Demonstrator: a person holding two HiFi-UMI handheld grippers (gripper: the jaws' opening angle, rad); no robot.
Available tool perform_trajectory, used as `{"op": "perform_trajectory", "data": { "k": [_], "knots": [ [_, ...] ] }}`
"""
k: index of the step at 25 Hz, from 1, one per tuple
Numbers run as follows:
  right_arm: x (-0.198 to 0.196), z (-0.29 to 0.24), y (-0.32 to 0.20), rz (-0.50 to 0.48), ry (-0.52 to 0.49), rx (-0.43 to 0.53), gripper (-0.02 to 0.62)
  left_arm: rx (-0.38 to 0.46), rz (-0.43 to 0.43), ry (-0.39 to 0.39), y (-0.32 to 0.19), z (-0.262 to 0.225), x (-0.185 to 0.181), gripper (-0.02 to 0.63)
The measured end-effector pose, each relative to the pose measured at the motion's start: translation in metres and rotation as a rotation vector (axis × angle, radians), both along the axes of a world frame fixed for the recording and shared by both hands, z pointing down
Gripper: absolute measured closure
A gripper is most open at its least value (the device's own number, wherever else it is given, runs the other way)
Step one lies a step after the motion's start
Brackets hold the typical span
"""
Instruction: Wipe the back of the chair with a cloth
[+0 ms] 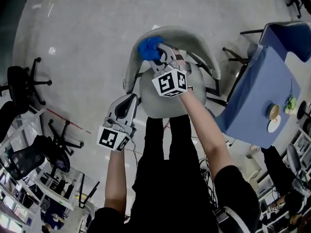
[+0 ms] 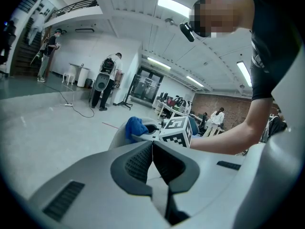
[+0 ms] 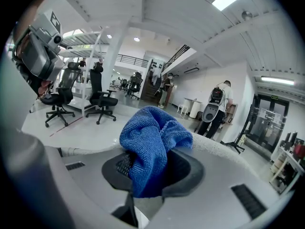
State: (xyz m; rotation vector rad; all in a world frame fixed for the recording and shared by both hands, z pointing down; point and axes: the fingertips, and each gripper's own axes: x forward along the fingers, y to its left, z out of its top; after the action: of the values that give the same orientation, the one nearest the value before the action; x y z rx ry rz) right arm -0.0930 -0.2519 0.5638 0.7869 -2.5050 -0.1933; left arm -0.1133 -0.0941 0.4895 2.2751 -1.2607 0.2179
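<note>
A grey shell chair (image 1: 192, 40) stands on the floor ahead of me, its curved back on the far side. My right gripper (image 1: 156, 54) is shut on a bunched blue cloth (image 1: 148, 47), which presses against the top rim of the chair back at its left. In the right gripper view the blue cloth (image 3: 152, 147) fills the jaws, with the pale chair rim (image 3: 224, 149) just behind it. My left gripper (image 1: 130, 101) is shut and holds nothing, lower and to the left beside the seat. The left gripper view shows the cloth (image 2: 135, 127) and the right gripper's marker cube (image 2: 175, 130) ahead.
A blue-topped table (image 1: 265, 96) with a cup and small items stands to the right. Black office chairs (image 1: 24, 84) are at the left. Another chair (image 1: 286, 35) is at the upper right. People (image 2: 107, 82) stand far off across the pale floor.
</note>
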Motion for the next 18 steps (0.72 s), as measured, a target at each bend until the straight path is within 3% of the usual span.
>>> {"op": "perform_trajectory", "data": {
  "k": [9,18],
  "knots": [
    [0.037,-0.003,-0.016,0.124,-0.028,-0.023,0.465,0.001,0.018,-0.003,0.002,-0.002,0.001,0.581],
    [0.071,0.002,-0.025,0.188,-0.007,-0.021,0.466,-0.007,0.048,-0.006,0.004,0.002,0.009,0.581]
  ]
}}
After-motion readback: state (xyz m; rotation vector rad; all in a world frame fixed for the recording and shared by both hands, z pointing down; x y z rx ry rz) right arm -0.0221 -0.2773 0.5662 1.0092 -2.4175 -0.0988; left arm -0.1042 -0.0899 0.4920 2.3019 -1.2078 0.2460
